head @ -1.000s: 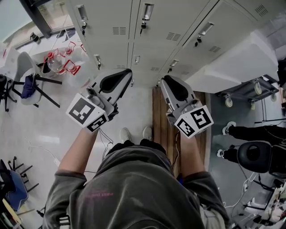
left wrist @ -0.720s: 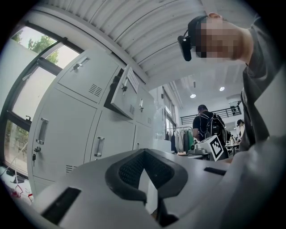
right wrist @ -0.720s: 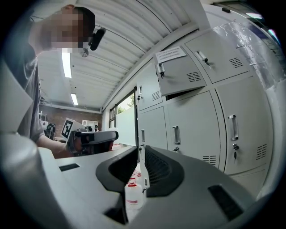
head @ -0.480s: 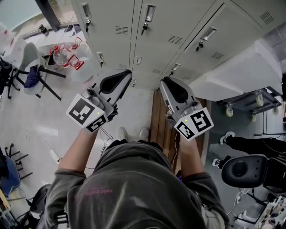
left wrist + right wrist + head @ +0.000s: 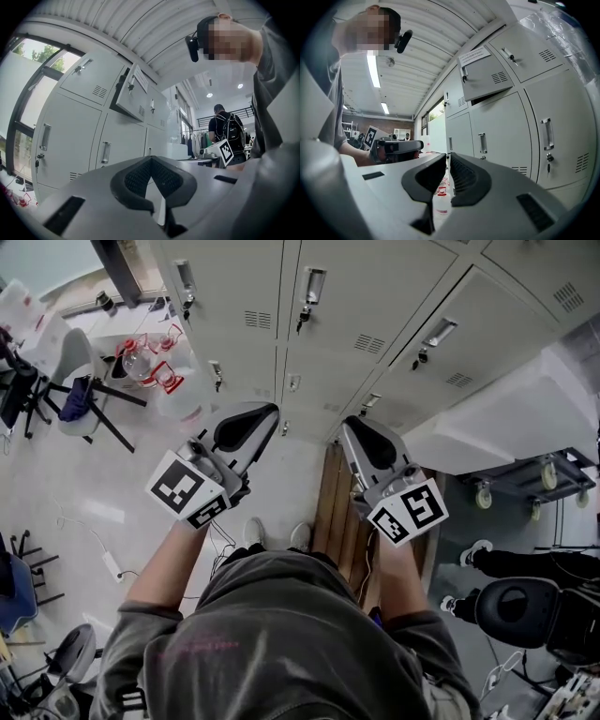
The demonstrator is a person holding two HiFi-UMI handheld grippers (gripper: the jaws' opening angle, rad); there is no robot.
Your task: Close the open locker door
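Lockers: grey bank (image 5: 375,296) along far wall, doors shut bar one.
Open locker door (image 5: 487,75): upper row, swung out, paper sheet on front. Inside dark, contents can't tell. Up above both grippers, apart from them.
Jugs (image 5: 145,367): clear w/ red handles, far left near chair (image 5: 70,381).
Left gripper (image 5: 150,160): jaw tips meet, empty.
Right gripper (image 5: 444,158): jaws just closing in, thin slit left, nothing btw them.
Floor (image 5: 84,484): pale, glossy. Wood slats (image 5: 337,512) near right.
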